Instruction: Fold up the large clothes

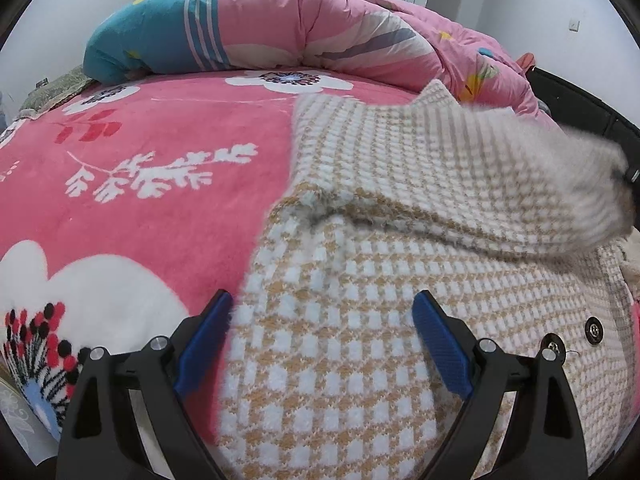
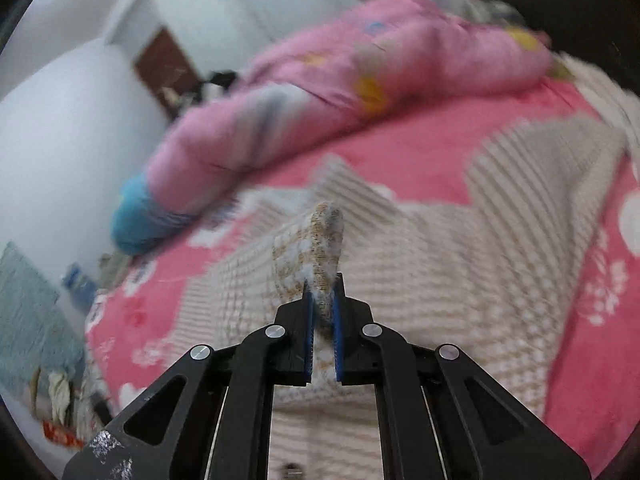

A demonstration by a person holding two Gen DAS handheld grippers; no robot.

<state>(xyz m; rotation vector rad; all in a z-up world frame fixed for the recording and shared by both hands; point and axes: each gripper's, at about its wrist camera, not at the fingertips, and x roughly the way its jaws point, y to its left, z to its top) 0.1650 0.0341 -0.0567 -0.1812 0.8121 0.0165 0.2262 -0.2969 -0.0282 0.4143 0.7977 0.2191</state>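
A tan-and-white checked knit jacket (image 1: 360, 320) lies spread on the pink flowered bed. One sleeve (image 1: 500, 184) is lifted across the body toward the right, blurred at its end. My left gripper (image 1: 322, 312) is open, its blue pads on either side of the jacket's left edge, low over the fabric. In the right wrist view my right gripper (image 2: 323, 292) is shut on the sleeve cuff (image 2: 326, 236), which sticks up between the blue pads, above the jacket (image 2: 440, 260). Two snap buttons (image 1: 593, 330) show on the jacket's front.
The pink flowered blanket (image 1: 140, 184) covers the bed. A rolled pink and blue quilt (image 1: 280, 28) lies along the far side, also in the right wrist view (image 2: 340, 92). A dark headboard (image 1: 580, 104) stands at right. Clutter lies on the floor at left (image 2: 60, 400).
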